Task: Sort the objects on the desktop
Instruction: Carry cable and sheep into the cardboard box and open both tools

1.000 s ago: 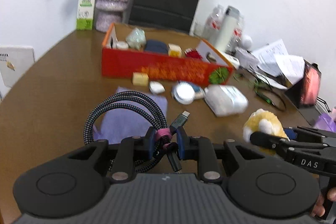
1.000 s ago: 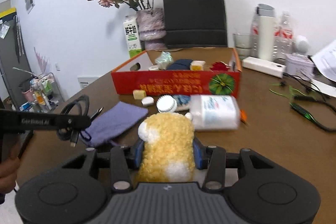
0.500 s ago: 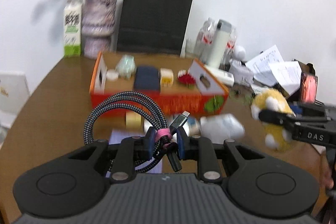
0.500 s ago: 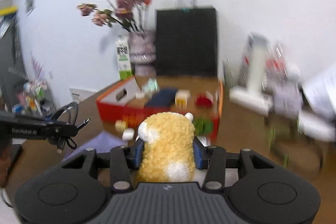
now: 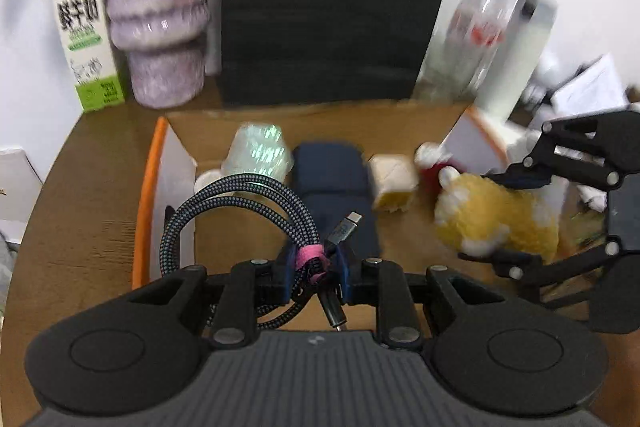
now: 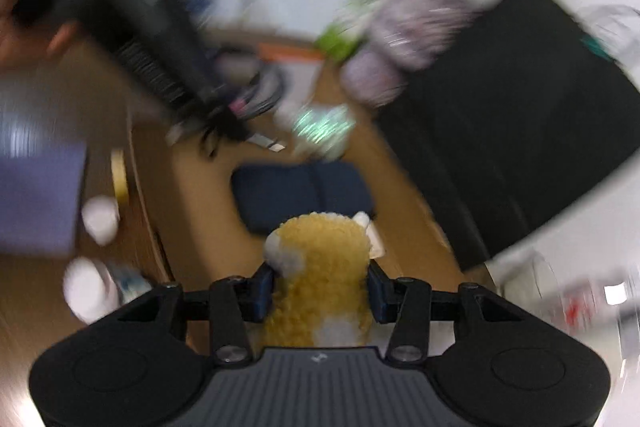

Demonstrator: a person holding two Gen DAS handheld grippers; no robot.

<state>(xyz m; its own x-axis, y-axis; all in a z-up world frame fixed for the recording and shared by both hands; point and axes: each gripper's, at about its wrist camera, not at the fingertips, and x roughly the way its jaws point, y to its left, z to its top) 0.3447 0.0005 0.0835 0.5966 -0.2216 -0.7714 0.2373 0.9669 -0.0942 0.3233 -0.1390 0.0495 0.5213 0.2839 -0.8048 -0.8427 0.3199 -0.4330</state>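
Left wrist view first: the left gripper is clamped on a coiled braided cable, pinching it right at the pink strap that bundles the loops. Makes sense to me, since that's the one spot where the whole coil stays together and doesn't flop open. The coil hangs over the near left end of the cardboard box with the orange rim, so I'd guess it's about to be dropped in there. Already lying in the box are a dark blue pouch, a pale shiny crinkly thing and a yellowish block. On the right, the right gripper comes in sideways with a yellow plush toy squeezed between its jaws, also above the box floor.

Writing: the milk carton by the vase on the worktop has big dark Chinese characters and a green band at the bottom, too blurred for me to read properly. The bottle on the right shows a red label, unreadable. The black paper bag behind the box shows no print.

Right wrist view: super smeared and tilted. The right gripper is closed on the plush toy, pads pressing into the fur on both sides, soft stuff so it just squishes. Below it is the blue pouch in the box. The left gripper with its cable is a dark blur at upper left, a hand behind it. No readable text here.
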